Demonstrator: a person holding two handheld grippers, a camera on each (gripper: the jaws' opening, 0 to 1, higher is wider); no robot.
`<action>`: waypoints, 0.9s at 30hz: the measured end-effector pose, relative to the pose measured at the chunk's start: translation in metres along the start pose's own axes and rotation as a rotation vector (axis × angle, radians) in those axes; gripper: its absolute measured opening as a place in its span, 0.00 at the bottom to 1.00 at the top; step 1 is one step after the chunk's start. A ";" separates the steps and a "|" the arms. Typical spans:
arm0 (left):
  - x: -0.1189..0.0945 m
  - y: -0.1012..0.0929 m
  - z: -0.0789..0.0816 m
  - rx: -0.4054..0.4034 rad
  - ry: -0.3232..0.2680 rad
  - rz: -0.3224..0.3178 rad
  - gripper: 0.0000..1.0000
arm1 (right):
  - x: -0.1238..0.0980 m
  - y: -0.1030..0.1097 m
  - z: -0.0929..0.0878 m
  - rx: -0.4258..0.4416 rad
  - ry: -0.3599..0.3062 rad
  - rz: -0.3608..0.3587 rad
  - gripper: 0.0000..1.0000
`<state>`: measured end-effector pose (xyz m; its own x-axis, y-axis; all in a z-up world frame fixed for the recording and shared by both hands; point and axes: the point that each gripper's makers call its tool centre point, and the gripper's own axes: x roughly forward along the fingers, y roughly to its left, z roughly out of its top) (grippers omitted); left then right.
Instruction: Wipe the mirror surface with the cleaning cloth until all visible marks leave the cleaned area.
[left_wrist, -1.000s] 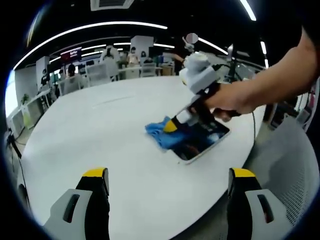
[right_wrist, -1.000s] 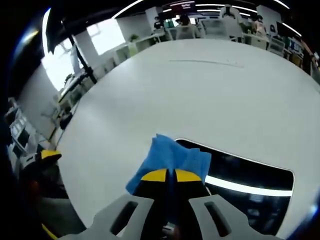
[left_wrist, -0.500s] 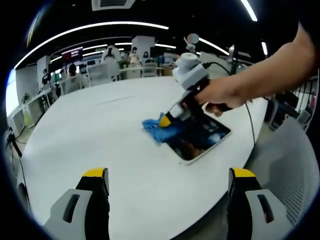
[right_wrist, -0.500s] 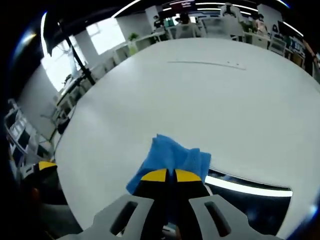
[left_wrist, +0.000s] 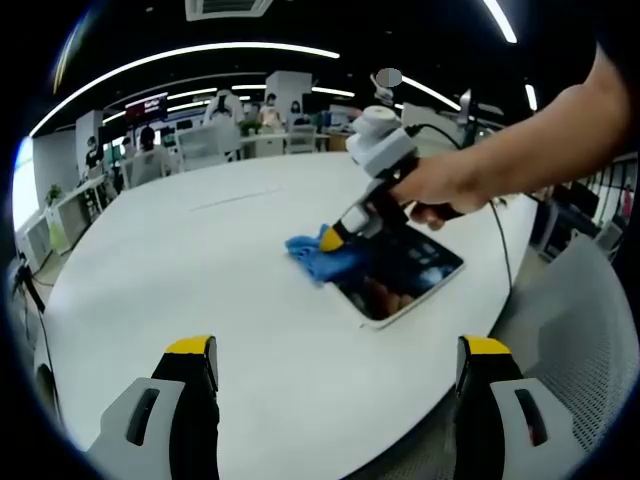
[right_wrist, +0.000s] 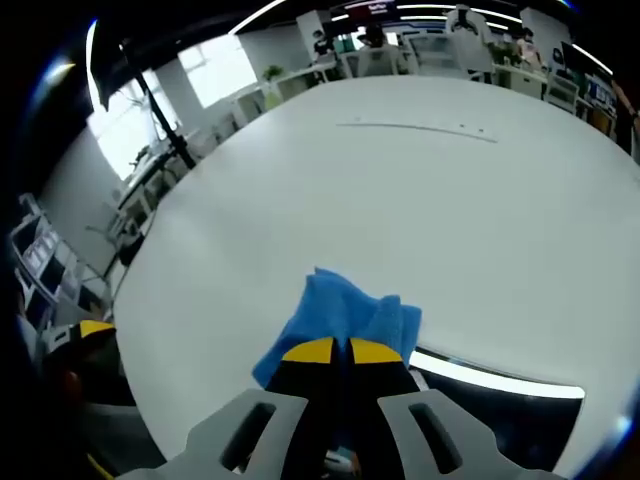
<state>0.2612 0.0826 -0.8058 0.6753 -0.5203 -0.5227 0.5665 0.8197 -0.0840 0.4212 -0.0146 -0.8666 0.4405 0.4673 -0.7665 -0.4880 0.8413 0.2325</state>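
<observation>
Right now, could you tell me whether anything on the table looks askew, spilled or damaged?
Nothing stands out. The mirror lies flat on the white table, near its edge but fully on it. The right gripper holds the blue cloth against the mirror's far end. No spills or cracks are visible.

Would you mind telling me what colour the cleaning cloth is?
The cleaning cloth is bright blue, clearest in the right gripper view.

Open-plan office or lab indicated: large white table (left_wrist: 200, 290), desks (left_wrist: 215, 140) with seated people (left_wrist: 145, 140) behind, long ceiling light strips (left_wrist: 190, 55), window (right_wrist: 225, 70) seen.
</observation>
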 end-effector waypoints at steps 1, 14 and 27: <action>0.000 0.000 0.000 0.000 0.001 0.000 0.99 | 0.000 -0.001 0.000 0.001 -0.001 -0.002 0.00; -0.001 0.001 0.001 -0.004 -0.006 0.004 0.99 | -0.011 -0.018 -0.006 0.002 0.005 -0.023 0.00; 0.000 -0.001 -0.001 0.003 0.007 0.001 0.99 | -0.013 -0.026 -0.007 0.014 0.015 -0.025 0.00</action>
<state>0.2604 0.0824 -0.8061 0.6729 -0.5177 -0.5284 0.5669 0.8198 -0.0811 0.4227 -0.0441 -0.8665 0.4413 0.4417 -0.7811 -0.4662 0.8566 0.2210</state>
